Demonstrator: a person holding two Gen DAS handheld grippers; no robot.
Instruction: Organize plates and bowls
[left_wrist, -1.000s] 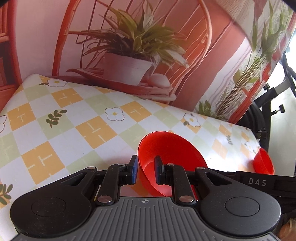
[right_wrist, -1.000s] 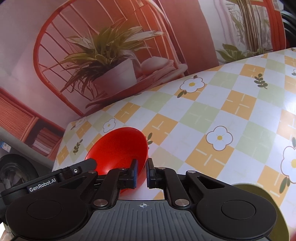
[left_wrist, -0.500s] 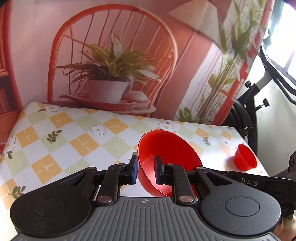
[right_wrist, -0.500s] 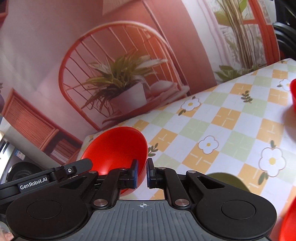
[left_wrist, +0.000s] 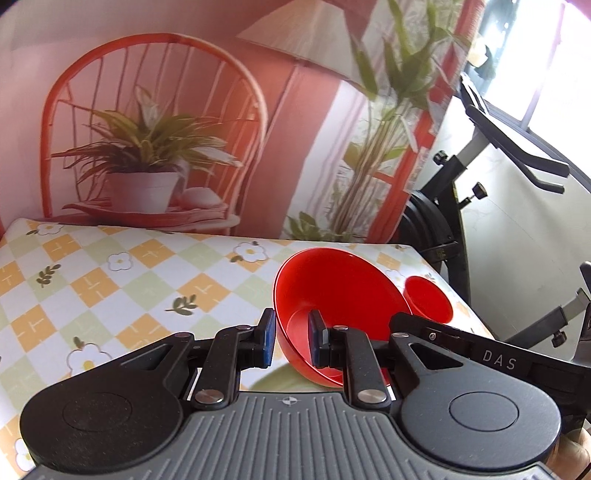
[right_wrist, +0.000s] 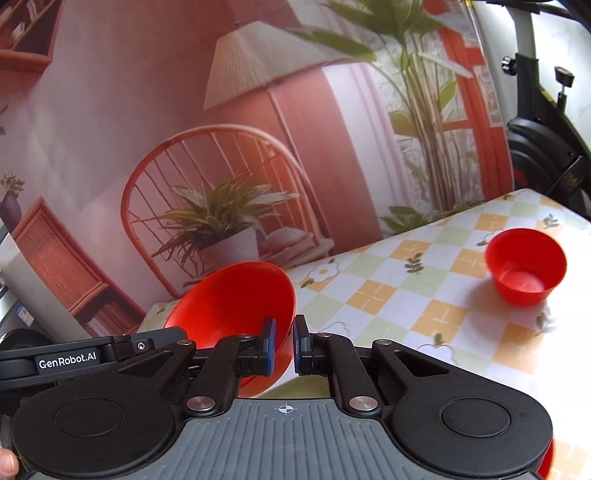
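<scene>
A large red bowl hangs tilted above the checked tablecloth. My left gripper is shut on its near rim, one finger inside and one outside. In the right wrist view the same large red bowl has my right gripper shut on its rim from the other side. A small red bowl stands upright on the tablecloth to the right, apart from both grippers; it is the small red bowl behind the large one in the left wrist view. A green dish shows partly below the fingers.
A printed backdrop with a chair and potted plant rises behind the table's far edge. An exercise bike stands past the right end of the table. A red shape peeks in at the lower right corner.
Both grippers have risen and pulled back with the large red bowl still held. More of the backdrop shows, and the small red bowl has come fully into the right wrist view.
</scene>
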